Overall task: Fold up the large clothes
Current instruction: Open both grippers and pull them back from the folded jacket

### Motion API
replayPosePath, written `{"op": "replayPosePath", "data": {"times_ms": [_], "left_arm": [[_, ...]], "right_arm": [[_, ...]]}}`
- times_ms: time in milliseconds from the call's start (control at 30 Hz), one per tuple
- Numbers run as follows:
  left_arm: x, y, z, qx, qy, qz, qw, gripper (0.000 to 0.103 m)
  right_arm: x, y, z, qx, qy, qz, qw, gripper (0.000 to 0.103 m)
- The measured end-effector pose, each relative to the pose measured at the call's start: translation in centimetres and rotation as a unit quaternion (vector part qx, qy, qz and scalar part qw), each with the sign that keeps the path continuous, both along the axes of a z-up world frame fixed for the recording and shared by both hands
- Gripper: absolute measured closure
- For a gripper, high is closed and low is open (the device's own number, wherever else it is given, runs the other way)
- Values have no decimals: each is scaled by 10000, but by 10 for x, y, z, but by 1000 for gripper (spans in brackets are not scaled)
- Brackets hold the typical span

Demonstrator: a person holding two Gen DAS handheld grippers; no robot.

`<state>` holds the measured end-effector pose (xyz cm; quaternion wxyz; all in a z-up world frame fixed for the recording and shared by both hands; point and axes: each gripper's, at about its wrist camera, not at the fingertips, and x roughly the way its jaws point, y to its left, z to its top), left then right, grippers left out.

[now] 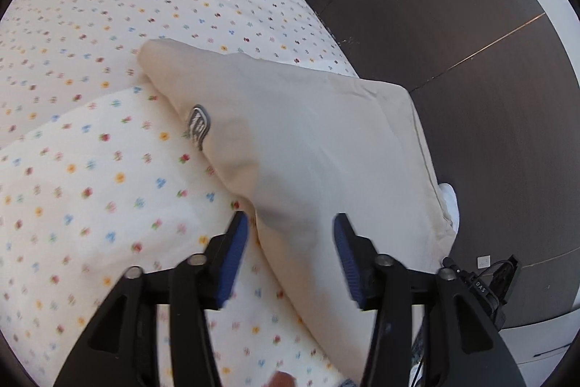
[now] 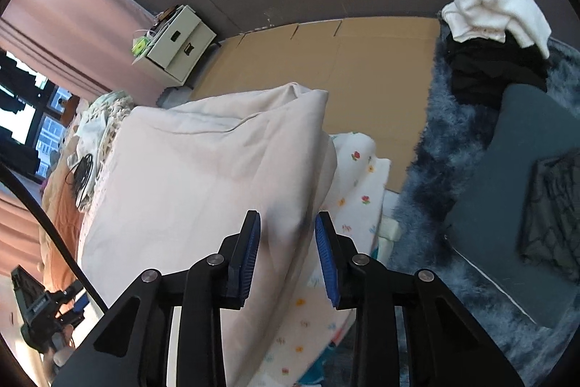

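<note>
the soft, limp beige cotton garment (image 1: 311, 147) lies bunched on the floral-print bedspread (image 1: 108, 169) near its right edge. both the left gripper (image 1: 291, 260) and right gripper (image 2: 287, 256) stand spread, cloth between the jaws but unpinched. it looks light and floppy, best pinched at a hem or corner.

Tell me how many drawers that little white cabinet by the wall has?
2 that I can see: on the white cabinet, an upper drawer and a lower drawer, each with a dark handle slot. Its base is cut off by the bedding, so more may be hidden.
</note>
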<state>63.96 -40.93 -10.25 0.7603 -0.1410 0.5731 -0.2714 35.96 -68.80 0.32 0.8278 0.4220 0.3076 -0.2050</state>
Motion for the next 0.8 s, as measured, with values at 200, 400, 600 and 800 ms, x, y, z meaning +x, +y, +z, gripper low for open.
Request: {"op": "replayPosePath", "data": {"times_ms": [200, 400, 600, 800], "left_arm": [[-28, 16, 41, 38, -377, -55, 9993, 25], [-70, 32, 94, 322, -1068, -297, 9933, 24], [-110, 63, 142, 395, -1717, -229, 9841, 21], [-161, 95, 178, 633, -2350, -404, 9691, 7]], "right_arm": [[-31, 27, 29, -277, -123, 19, 9995, 17], [-61, 57, 59, -668, -109, -17, 9977, 14], [-92, 100, 90, -1124, -358, -103, 9930, 0], [-133, 154, 111, -1565, -541, 38, 9862, 0]]}}
